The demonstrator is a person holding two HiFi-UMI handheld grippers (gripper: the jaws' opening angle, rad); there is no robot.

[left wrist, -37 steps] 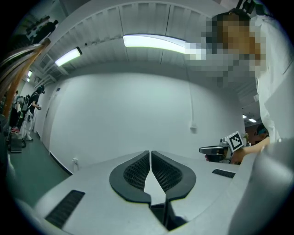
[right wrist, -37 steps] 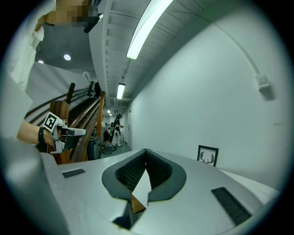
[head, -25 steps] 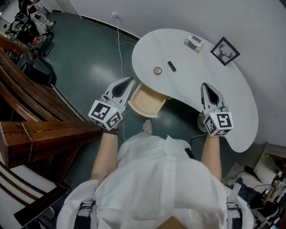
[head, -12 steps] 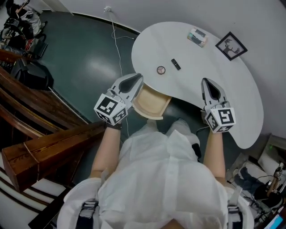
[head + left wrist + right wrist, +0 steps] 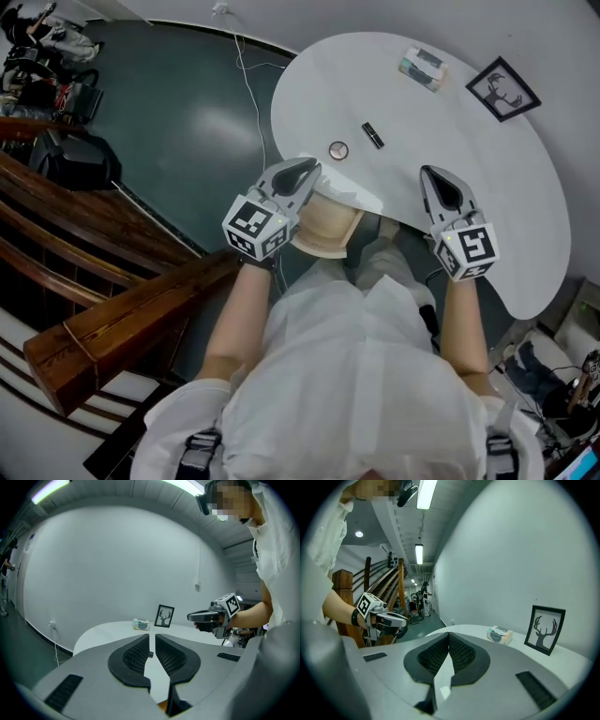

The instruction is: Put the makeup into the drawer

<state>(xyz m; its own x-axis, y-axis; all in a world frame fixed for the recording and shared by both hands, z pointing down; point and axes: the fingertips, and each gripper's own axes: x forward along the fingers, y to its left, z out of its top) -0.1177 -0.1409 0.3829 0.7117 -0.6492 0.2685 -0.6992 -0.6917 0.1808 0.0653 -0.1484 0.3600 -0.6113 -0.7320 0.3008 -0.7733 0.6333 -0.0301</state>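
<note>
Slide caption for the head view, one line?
Left hand-held gripper and right hand-held gripper, both shut, at the table edge near the open drawer; compact and tube untouched.

a small round compact (image 5: 338, 150) lies flat on the white table (image 5: 469, 187), near its front edge. a short black stick (image 5: 373, 135) lies just beside it, not touching. the pale wooden drawer (image 5: 328, 230) stands pulled open under that edge, just below the compact.

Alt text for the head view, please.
A person holds a grey left tool beside an open pale wooden drawer and a grey right tool at a curved white table bearing a small round case and black stick.
</note>
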